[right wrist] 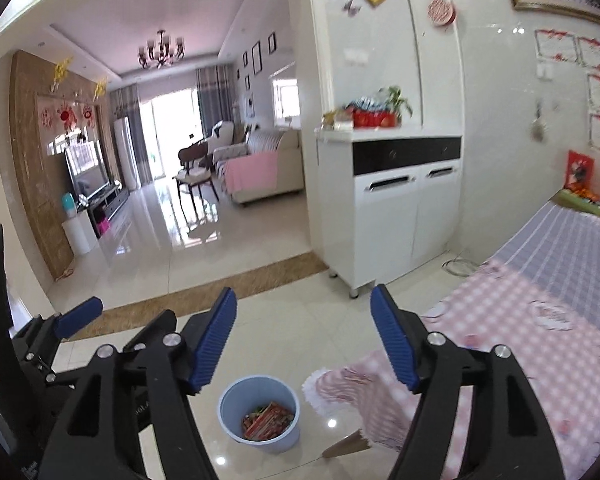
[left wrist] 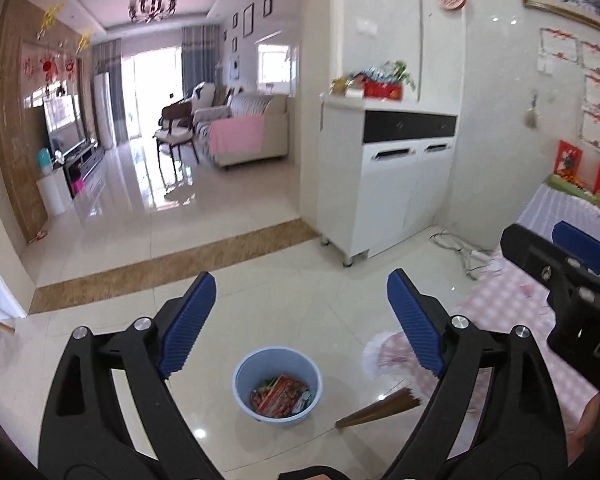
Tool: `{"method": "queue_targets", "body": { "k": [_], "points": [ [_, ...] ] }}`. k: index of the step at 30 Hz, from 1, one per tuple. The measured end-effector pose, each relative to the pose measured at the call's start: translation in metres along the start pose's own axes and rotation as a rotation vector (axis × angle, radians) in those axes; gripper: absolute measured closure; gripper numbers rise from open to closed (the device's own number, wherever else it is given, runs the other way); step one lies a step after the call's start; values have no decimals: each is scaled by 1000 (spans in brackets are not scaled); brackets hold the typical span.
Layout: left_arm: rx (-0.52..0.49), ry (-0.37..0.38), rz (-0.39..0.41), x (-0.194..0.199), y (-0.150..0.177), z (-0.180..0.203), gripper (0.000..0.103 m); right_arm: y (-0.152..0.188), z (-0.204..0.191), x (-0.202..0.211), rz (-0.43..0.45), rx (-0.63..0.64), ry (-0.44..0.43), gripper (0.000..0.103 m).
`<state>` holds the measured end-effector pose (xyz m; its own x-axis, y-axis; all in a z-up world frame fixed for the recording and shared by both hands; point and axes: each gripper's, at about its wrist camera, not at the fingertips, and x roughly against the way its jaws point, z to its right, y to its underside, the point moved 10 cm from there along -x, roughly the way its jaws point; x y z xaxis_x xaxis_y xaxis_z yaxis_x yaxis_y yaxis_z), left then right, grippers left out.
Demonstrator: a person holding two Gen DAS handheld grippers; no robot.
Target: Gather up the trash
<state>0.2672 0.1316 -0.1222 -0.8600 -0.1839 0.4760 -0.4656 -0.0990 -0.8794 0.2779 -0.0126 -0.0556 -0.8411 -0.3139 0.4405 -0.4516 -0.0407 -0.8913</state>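
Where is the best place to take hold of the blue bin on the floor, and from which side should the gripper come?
Grip the bin's rim wall from above, one finger inside, one outside. It stands upright and open-topped, and looks too wide to span. The side away from the tablecloth seems freest. Both the left gripper and right gripper are open and empty.

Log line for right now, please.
left gripper: open, empty | right gripper: open, empty | bin: on floor, holds wrappers | table: beside bin
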Motion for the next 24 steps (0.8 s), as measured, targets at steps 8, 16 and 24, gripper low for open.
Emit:
{"method": "queue_targets", "body": {
  "k": [8,16,24],
  "points": [
    [-43,43,103,74,-26,32,11,-13,28,89,117,-33,59,22],
    [-81,78,186,135,-37,58,10,-16,52,174,214,-48,121,16],
    [-92,141,225,177,-32,81,8,-2,71,231,245,-48,194,11]
  ]
}}
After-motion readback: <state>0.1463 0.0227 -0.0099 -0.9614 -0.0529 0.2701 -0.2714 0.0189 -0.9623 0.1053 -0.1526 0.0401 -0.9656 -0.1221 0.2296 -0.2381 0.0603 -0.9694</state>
